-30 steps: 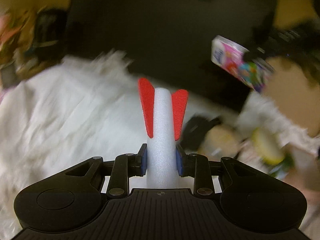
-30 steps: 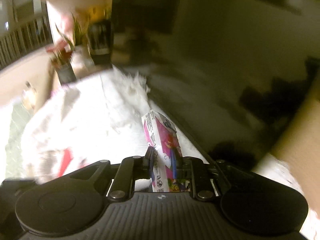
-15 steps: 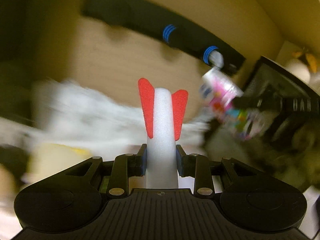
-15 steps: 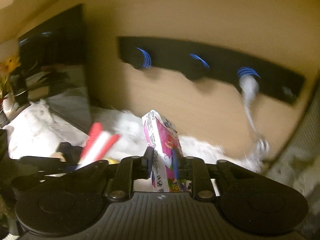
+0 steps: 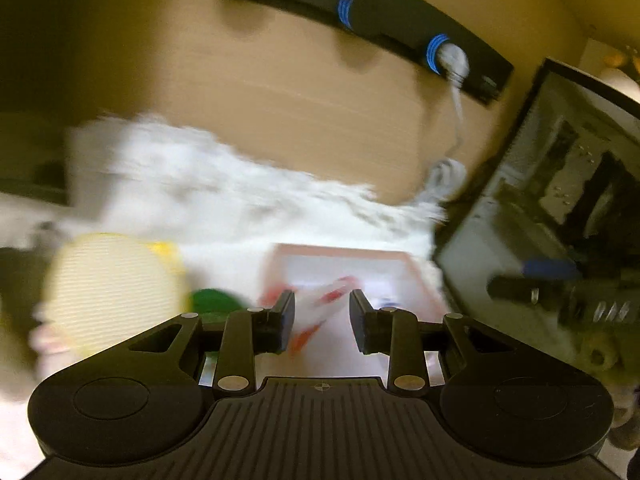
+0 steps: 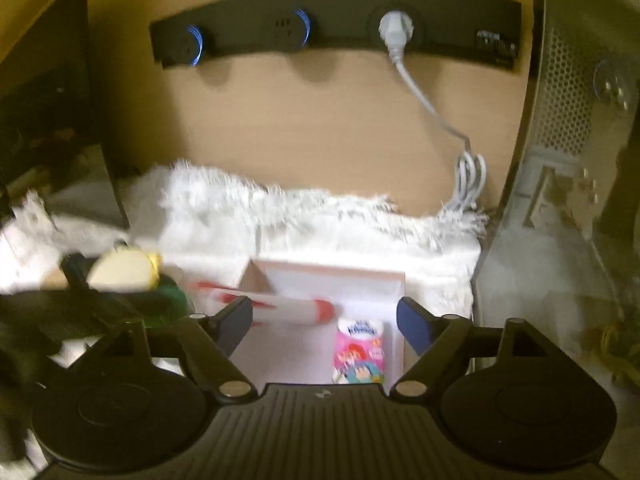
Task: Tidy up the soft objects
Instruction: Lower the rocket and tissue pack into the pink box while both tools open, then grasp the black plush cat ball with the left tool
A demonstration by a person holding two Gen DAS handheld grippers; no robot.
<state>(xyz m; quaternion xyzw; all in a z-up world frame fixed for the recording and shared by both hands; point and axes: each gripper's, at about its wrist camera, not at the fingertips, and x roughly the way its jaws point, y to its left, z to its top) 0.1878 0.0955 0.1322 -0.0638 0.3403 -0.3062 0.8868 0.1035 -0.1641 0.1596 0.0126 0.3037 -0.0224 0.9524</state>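
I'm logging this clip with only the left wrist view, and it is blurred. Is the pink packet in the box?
Observer: Yes. In the right wrist view the pink packet lies inside the white box, against its right wall.
Operator: Is the right gripper holding it?
Observer: No. The right gripper is open, with its jaws spread wide above the box and nothing between them gripped.
Operator: Where is the foam rocket?
Observer: The foam rocket crosses the box's left wall, with its red nose over the inside and its finned tail outside. It is blurred, so I cannot tell whether it is at rest.
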